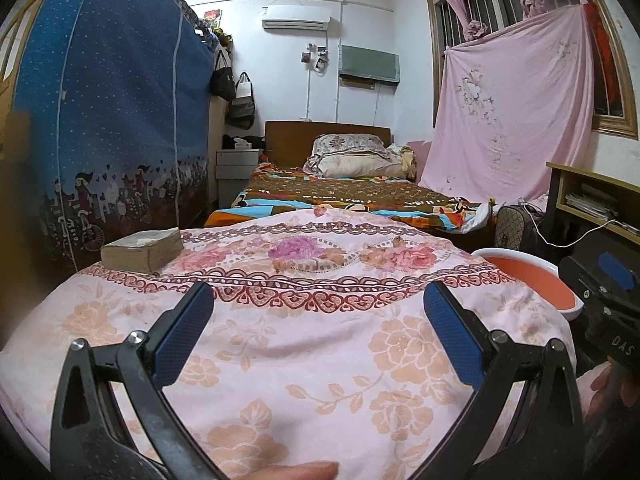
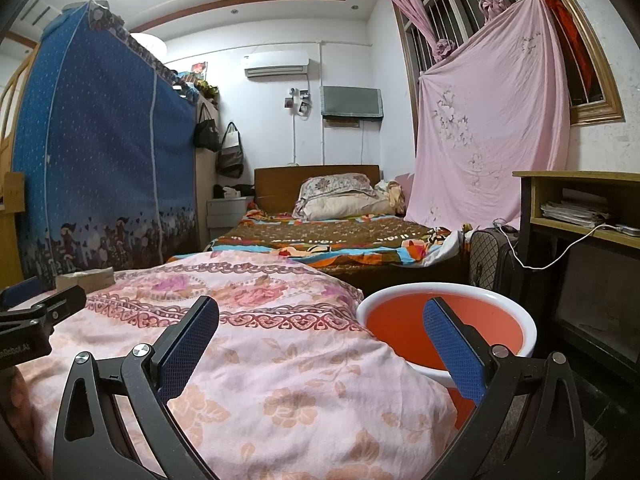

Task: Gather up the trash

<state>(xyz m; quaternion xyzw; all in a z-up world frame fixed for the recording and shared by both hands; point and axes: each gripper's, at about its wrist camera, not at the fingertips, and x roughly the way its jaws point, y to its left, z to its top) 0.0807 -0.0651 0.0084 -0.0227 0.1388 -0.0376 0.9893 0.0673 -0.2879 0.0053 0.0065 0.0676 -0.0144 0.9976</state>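
Grippers both hover low over a pink floral cloth [image 1: 304, 344] spread on a raised surface. The left gripper [image 1: 318, 326] has its blue-padded fingers spread wide with nothing between them, only cloth below. The right gripper [image 2: 320, 338] is just as wide open and empty; its left finger sits over the cloth, its right finger over a basin [image 2: 516, 316].

That basin, white-rimmed with an orange inside, stands just beside the cloth's right edge, low down. No trash shows on the cloth or in the basin. A thick old book [image 1: 142, 250] lies on the cloth's far left corner, well apart from both grippers. Beyond are a bed [image 1: 344, 196] with pillows, a blue wardrobe [image 1: 116, 120] on the left, and a desk [image 2: 584, 208] on the right.
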